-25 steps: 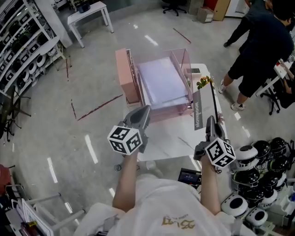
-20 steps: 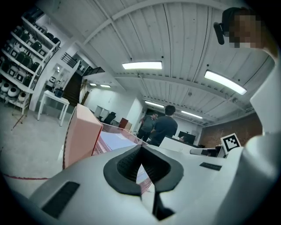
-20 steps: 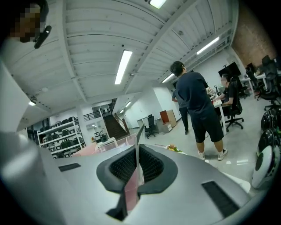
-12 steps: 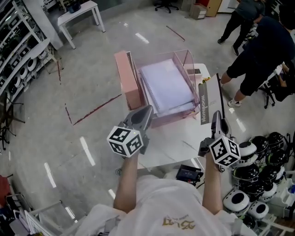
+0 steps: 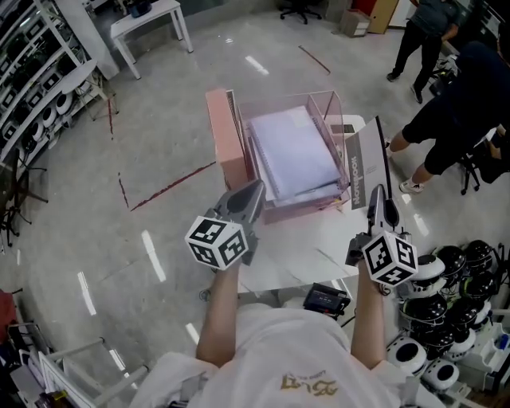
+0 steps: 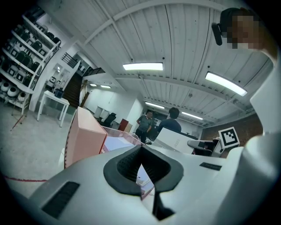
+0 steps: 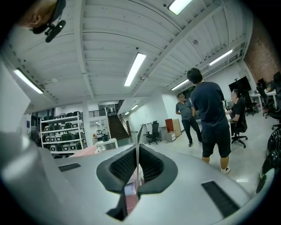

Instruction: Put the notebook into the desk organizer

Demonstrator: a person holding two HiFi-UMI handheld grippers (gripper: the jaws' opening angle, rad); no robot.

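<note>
Head view: there is one notebook here, a thin one with a pale grey cover, dark lettering running along its length and a dark edge on its right. It stands on edge in the air, cover facing left, above the right part of the desk. It is just right of the desk organizer and outside it; whether it touches the clear right wall I cannot tell. The right gripper has its fingers closed on the notebook's near edge. In the right gripper view the notebook shows as a thin upright sheet pinched between the two dark fingers.

One desk organizer stands on the far part of the desk. It is a clear pink tray with a solid pink upright section on its left, and a stack of white sheets lies slanted inside the tray.

There are two grippers, each carrying one marker cube. The left gripper hovers by the organizer's near left corner. The left gripper view shows its fingers together with nothing held between them.

One small black device lies at the desk's near edge. To the far right a person in dark clothes stands on the grey floor, with a second person farther off. A heap of round black-and-white helmets sits at the near right, too many to count. One white side table stands far left, beside shelving along the left.
</note>
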